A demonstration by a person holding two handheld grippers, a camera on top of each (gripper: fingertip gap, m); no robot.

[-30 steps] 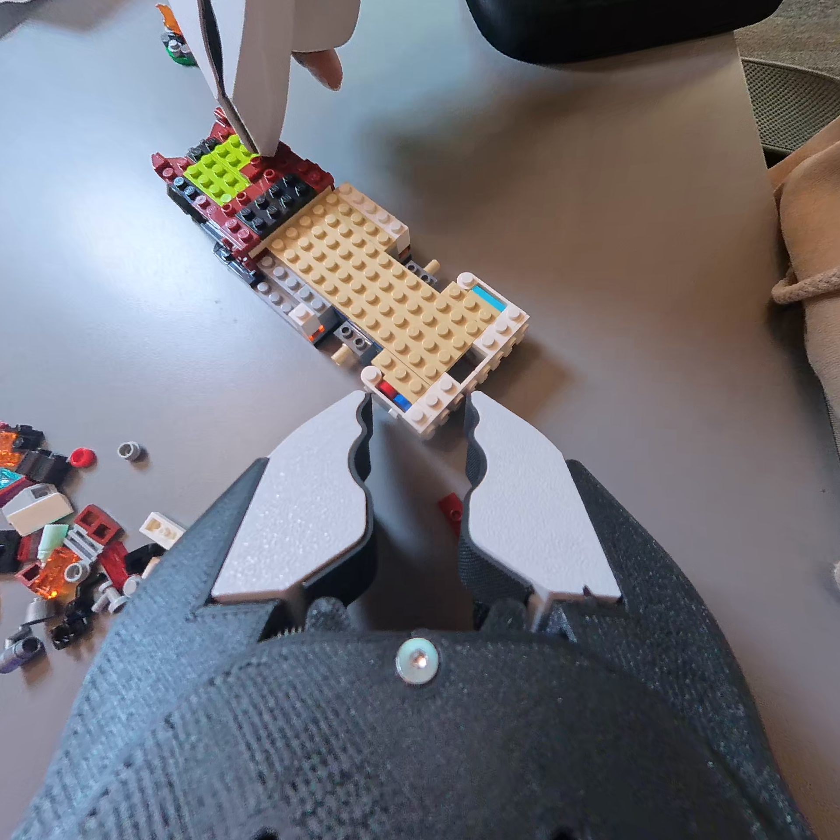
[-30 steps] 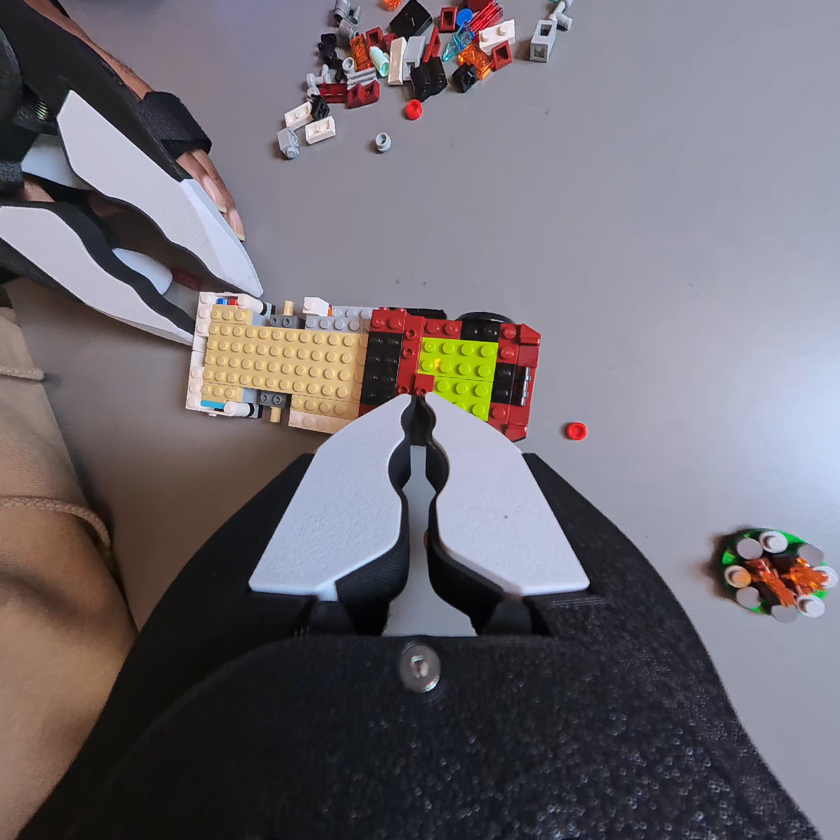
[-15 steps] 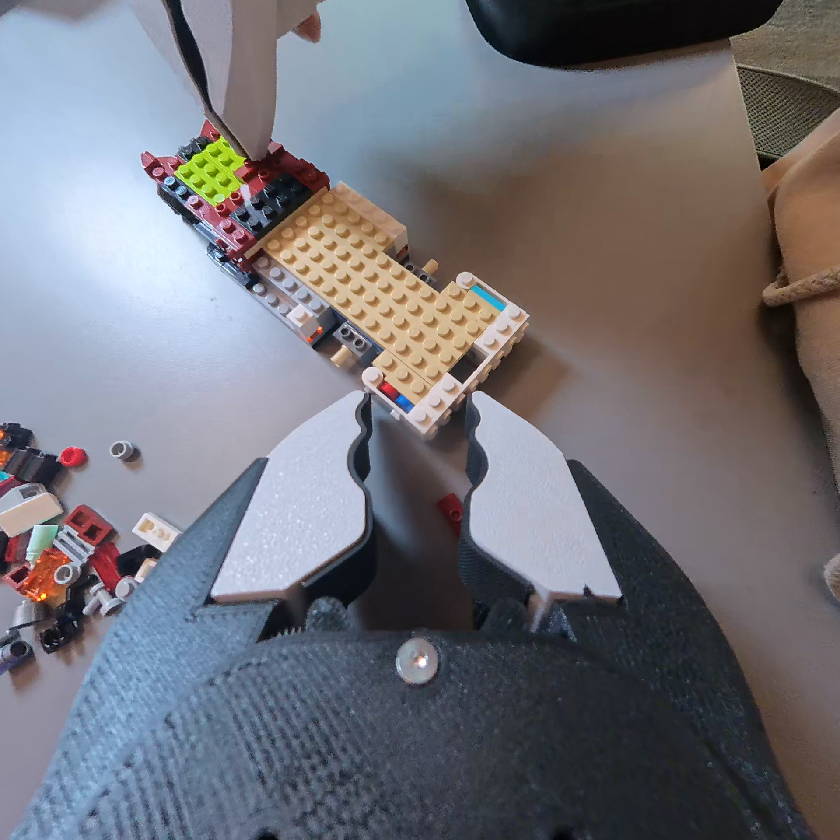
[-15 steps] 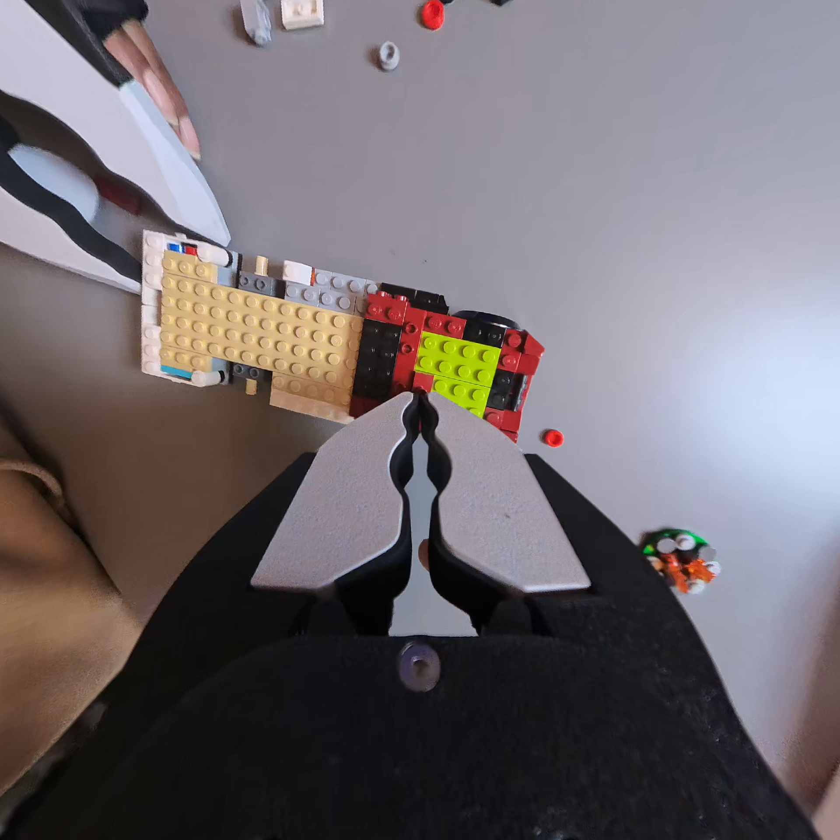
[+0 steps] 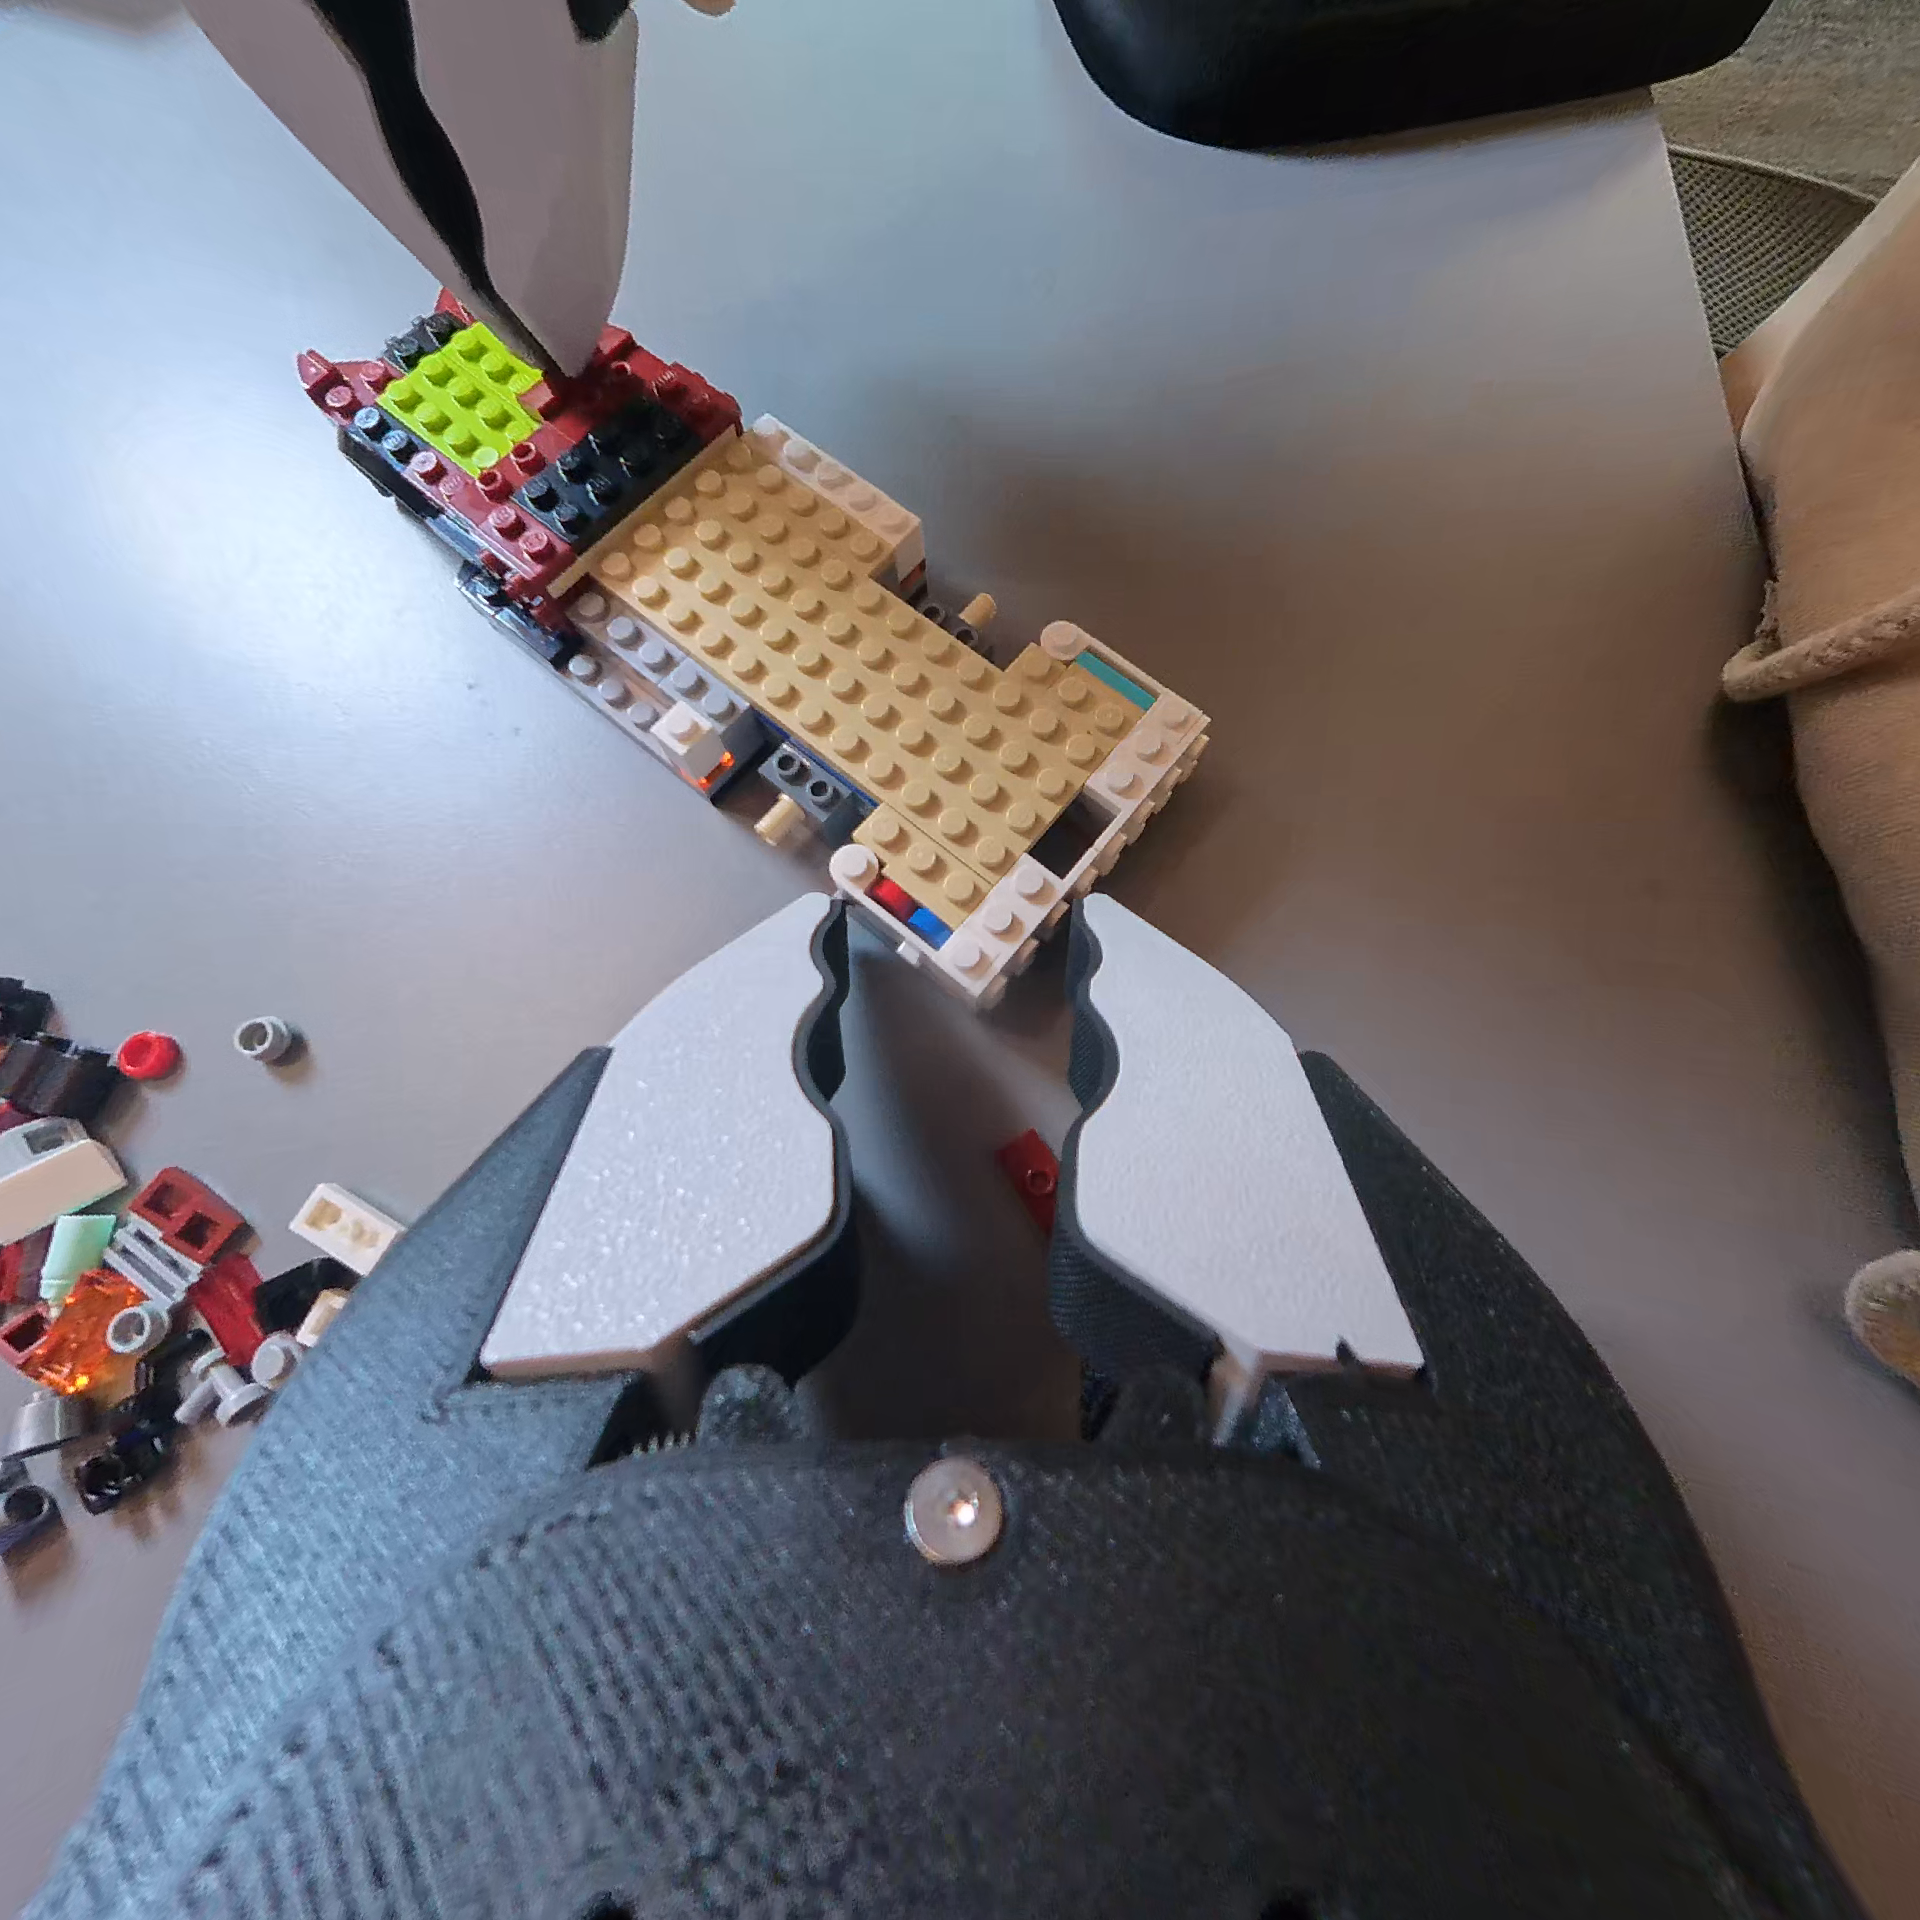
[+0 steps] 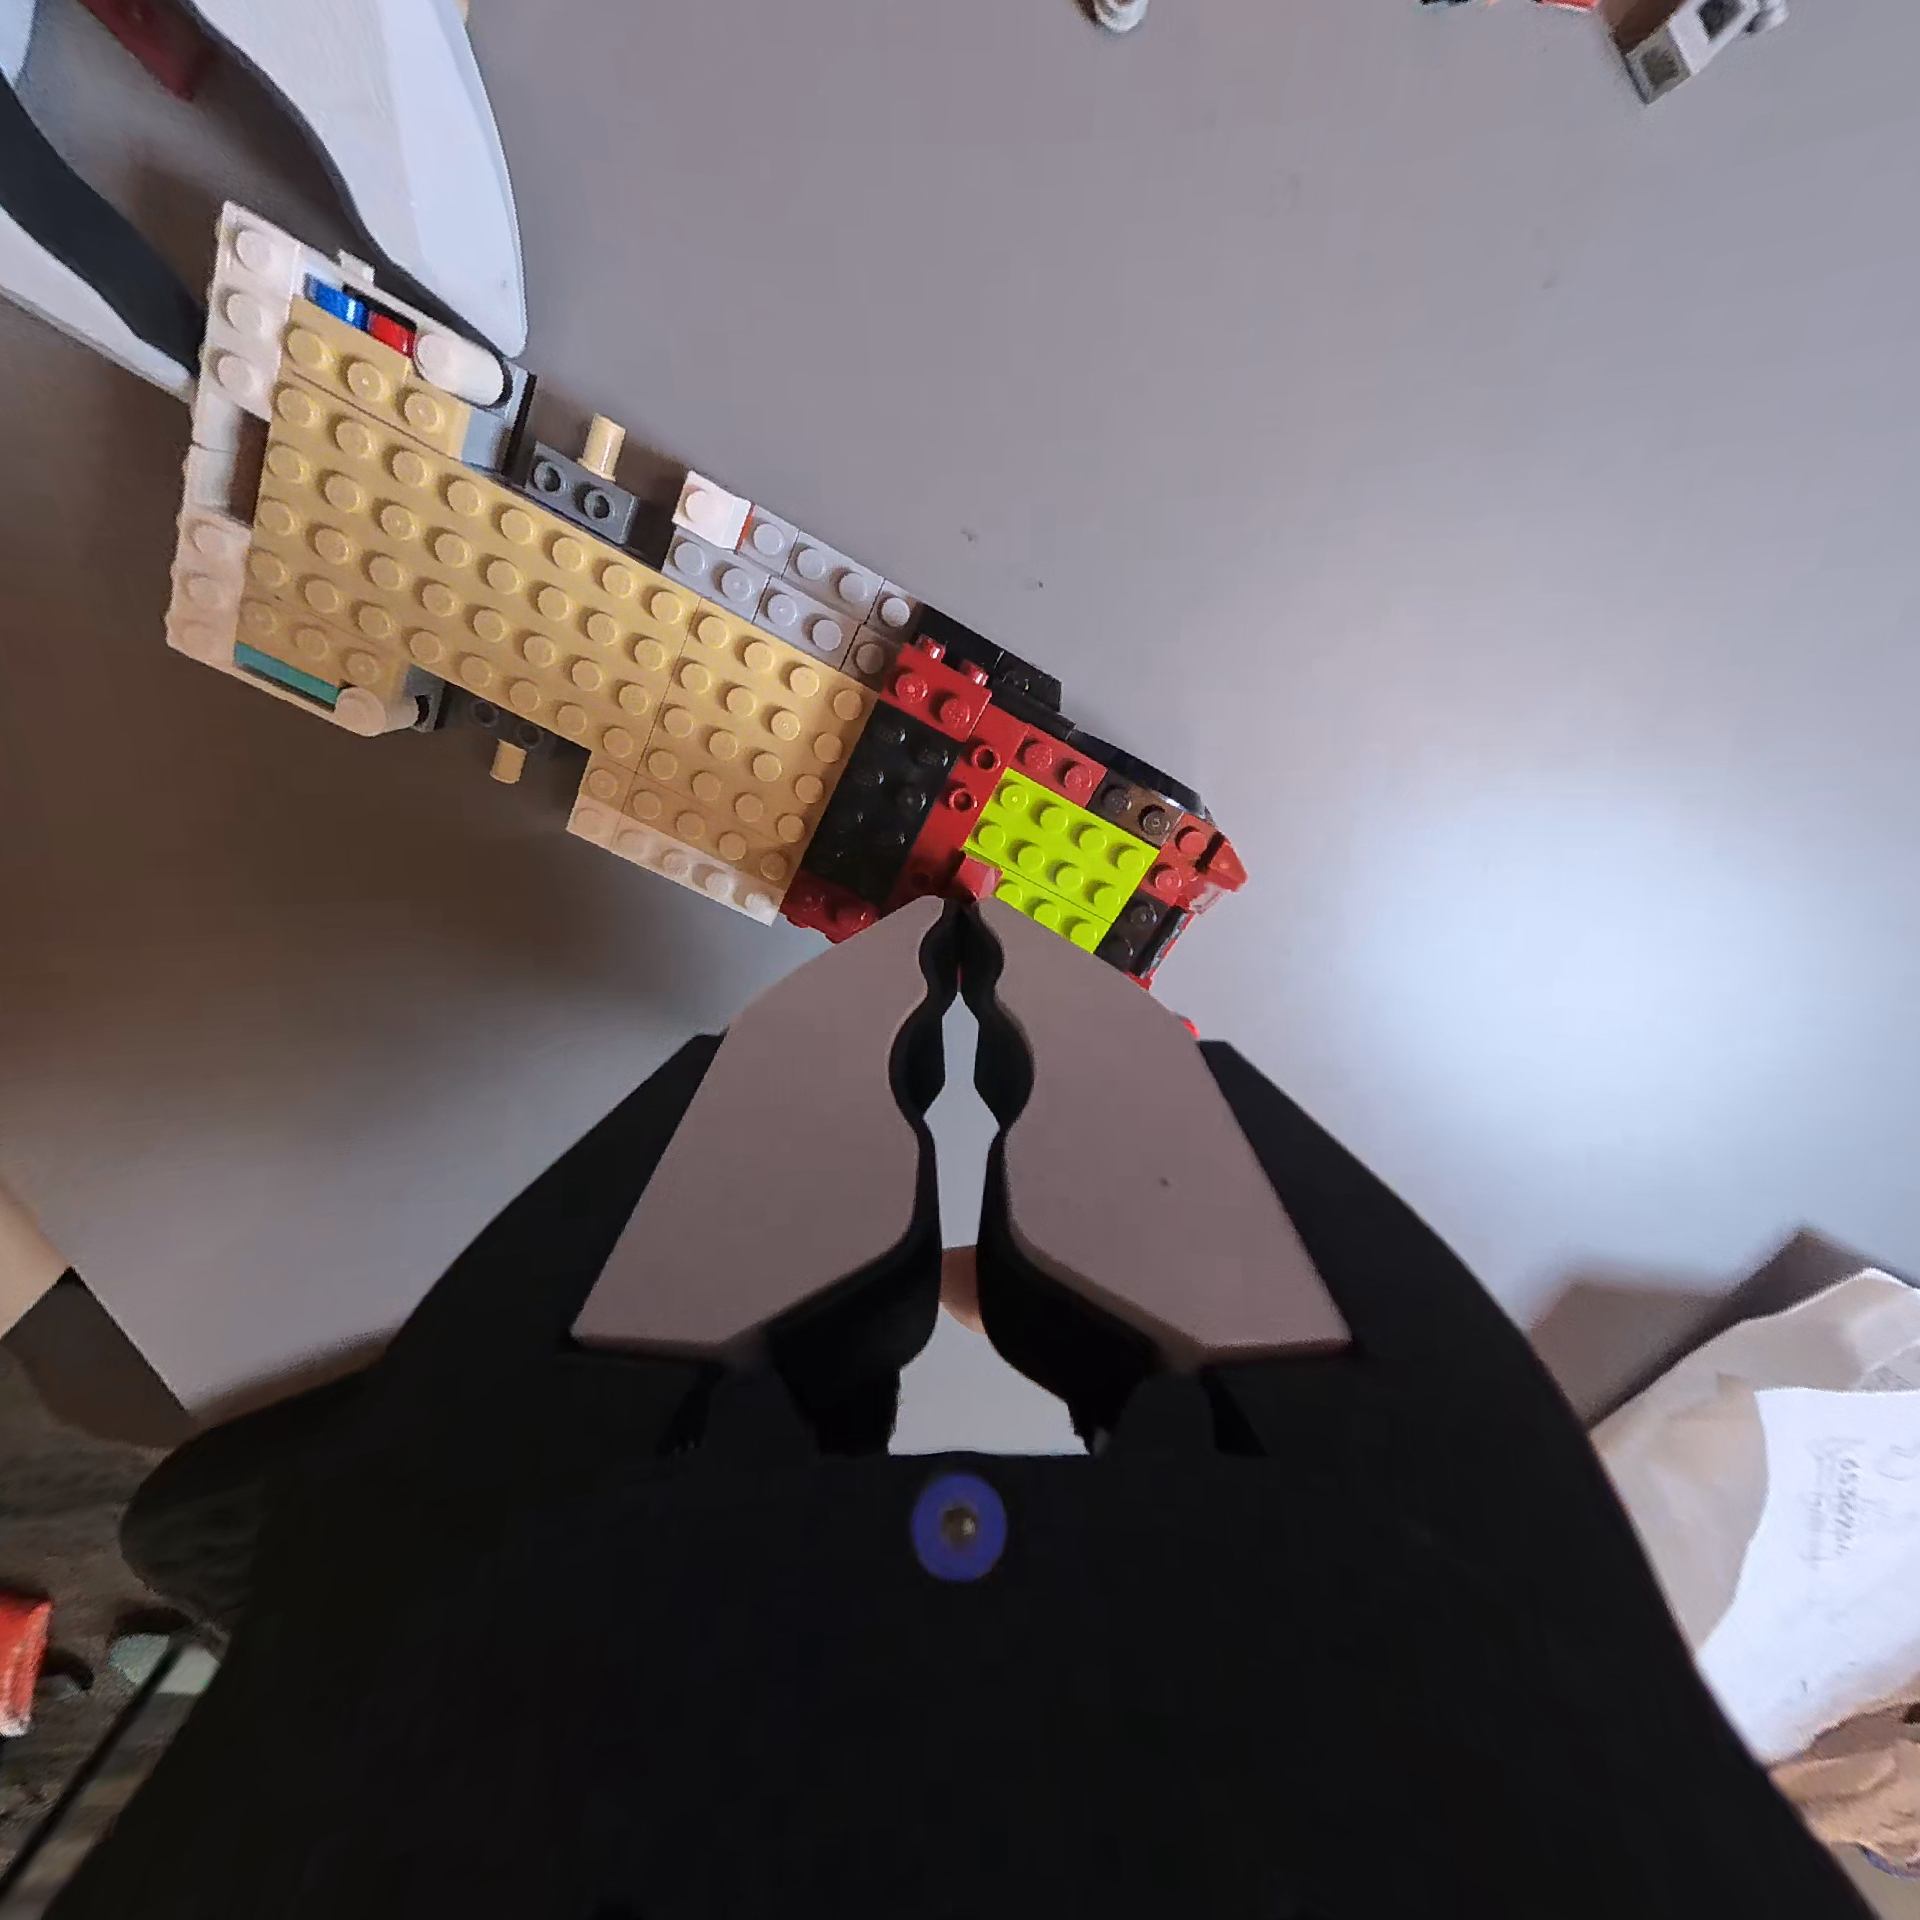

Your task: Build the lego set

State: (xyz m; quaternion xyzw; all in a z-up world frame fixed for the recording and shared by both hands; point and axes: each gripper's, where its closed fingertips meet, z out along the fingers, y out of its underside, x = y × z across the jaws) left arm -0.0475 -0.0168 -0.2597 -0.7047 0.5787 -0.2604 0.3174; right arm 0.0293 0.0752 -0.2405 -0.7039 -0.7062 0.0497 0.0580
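Your left tool [image 5: 951, 920] holds the white-edged rear corner of the brick model [image 5: 810, 644]: its fingers stand a moderate way apart, with the corner lodged between them and each tip against a side of it. The model lies flat on the grey table [image 5: 1299, 436], with a tan studded deck, a grey strip along one side and a dark red, black and lime-green front end.

Your right tool [image 6: 956, 914] has its tips closed together with nothing visible between them. They press down on the red bricks beside the lime-green plate [image 6: 1060, 852] at the model's front. In the left wrist view the same tips [image 5: 551, 343] come down from above onto that spot.

No container shows in either view. The loose bricks [image 5: 114, 1278] lie scattered straight on the table at the left of the left tool, among them a small red round stud [image 5: 148, 1052] and a grey round stud [image 5: 266, 1039]. A small red piece [image 5: 1031, 1172] lies on the table between the left tool's fingers.

Compared with a second ago, the right wrist view has closed in and tilted, so the model now runs slantwise across it and the green round piece with orange bits has left the frame. The left tool's hold on the corner looks unchanged. A sheet of paper [image 6: 1808, 1538] at the right edge of the right wrist view carries faint handwriting too small to read.
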